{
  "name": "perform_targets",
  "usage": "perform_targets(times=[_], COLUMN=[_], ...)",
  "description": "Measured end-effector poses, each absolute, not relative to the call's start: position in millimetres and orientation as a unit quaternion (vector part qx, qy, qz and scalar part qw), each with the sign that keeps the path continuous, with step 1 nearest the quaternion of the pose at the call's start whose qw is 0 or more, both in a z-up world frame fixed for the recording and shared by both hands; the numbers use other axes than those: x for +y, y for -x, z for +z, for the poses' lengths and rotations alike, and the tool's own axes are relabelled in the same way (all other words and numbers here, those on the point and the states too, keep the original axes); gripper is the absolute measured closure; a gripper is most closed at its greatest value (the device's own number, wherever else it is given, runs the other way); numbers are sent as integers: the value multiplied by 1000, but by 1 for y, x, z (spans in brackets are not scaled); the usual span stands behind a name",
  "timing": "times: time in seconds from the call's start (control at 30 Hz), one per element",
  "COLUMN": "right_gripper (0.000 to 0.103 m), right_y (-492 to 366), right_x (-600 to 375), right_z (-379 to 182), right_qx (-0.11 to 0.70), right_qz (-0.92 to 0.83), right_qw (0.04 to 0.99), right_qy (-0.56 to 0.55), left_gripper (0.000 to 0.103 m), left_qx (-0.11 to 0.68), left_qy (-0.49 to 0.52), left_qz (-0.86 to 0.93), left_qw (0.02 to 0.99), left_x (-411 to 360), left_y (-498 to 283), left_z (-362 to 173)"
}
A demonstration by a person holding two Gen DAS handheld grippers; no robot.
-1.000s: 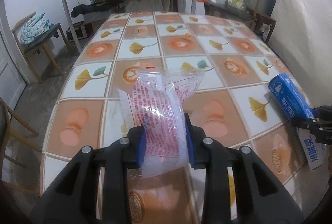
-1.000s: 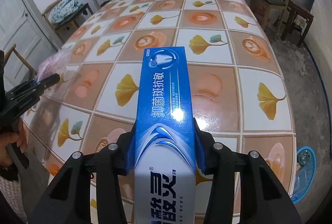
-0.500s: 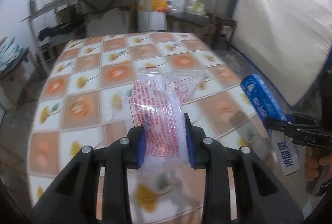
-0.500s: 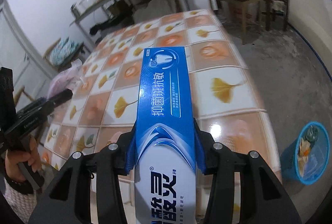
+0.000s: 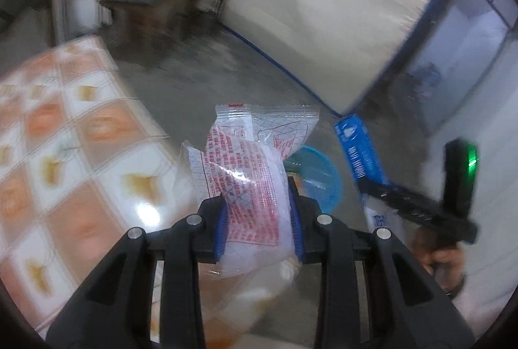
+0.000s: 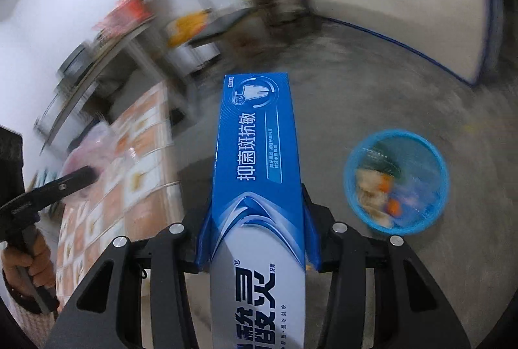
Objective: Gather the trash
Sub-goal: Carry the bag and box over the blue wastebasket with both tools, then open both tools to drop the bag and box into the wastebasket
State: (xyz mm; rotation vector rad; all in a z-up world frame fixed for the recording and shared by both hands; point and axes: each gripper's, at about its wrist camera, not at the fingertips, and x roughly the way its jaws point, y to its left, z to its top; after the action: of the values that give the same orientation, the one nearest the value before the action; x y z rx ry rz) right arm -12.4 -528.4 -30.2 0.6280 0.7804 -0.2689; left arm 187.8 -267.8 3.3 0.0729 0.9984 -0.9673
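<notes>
My left gripper [image 5: 257, 206] is shut on a clear plastic wrapper with red print [image 5: 252, 174], carried past the edge of the tiled table [image 5: 64, 155]. My right gripper [image 6: 257, 219] is shut on a blue and white toothpaste box [image 6: 255, 155], which also shows in the left wrist view as the box [image 5: 359, 148] to the right. A blue bin [image 6: 396, 180] with scraps in it stands on the floor right of the box. In the left wrist view the bin [image 5: 319, 177] is partly hidden behind the wrapper.
A large white mattress with blue edging [image 5: 323, 9] leans against the wall on the far side of the grey concrete floor [image 6: 372, 90]. Chairs and a cluttered side table [image 6: 136, 25] stand at the back. A hand [image 6: 29, 255] holds the left gripper's handle.
Both grippers have swung right, off the tabletop and over the floor, still holding the wrapper and the box. The blue bin has come into full view.
</notes>
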Motion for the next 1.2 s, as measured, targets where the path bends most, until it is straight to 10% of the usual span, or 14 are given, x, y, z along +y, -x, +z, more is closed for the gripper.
perform_targets(times=[0.53, 0.7, 0.8, 1.2], right_gripper=[58, 55, 38, 38], right_y=[62, 40, 27, 42], right_x=[-698, -734, -749, -746], right_z=[-179, -207, -247, -282], right_qx=[380, 364, 376, 379], right_qz=[-247, -265, -265, -288], right_qw=[751, 753, 740, 718], right_qy=[-480, -480, -491, -508], left_gripper=[72, 18, 18, 18], left_qx=[615, 605, 598, 537], left_qy=[-98, -104, -101, -32], left_qz=[-485, -473, -465, -480], left_qw=[614, 632, 645, 693], left_x=[-537, -573, -578, -526], left_y=[-173, -177, -180, -212], left_z=[-150, -172, -173, -99])
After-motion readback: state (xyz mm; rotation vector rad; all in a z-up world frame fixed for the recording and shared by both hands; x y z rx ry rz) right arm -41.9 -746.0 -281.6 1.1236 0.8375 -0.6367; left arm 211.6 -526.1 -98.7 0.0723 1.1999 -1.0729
